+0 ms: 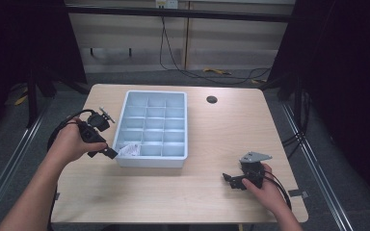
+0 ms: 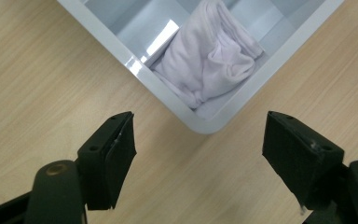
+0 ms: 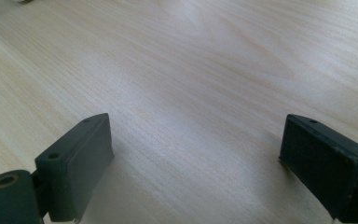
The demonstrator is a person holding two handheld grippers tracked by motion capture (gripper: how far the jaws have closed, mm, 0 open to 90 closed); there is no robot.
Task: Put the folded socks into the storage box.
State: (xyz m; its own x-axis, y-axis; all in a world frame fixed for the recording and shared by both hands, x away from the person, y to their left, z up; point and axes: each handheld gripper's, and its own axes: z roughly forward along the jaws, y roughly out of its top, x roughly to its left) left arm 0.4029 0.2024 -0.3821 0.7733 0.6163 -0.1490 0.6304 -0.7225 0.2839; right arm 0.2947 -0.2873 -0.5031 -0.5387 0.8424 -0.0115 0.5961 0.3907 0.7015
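We see the pale folded cloth (image 2: pixel 212 58) cut by the top edge, and the tray (image 2: pixel 168 91) runs off the frame too.

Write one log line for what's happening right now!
left gripper: open, empty, at tray corner | cloth: in corner compartment | right gripper: open, empty, over table

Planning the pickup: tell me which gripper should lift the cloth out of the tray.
Left. The left gripper is open at the tray corner where the white cloth lies in the near corner compartment. The right gripper sits open over bare table, well away from the tray.
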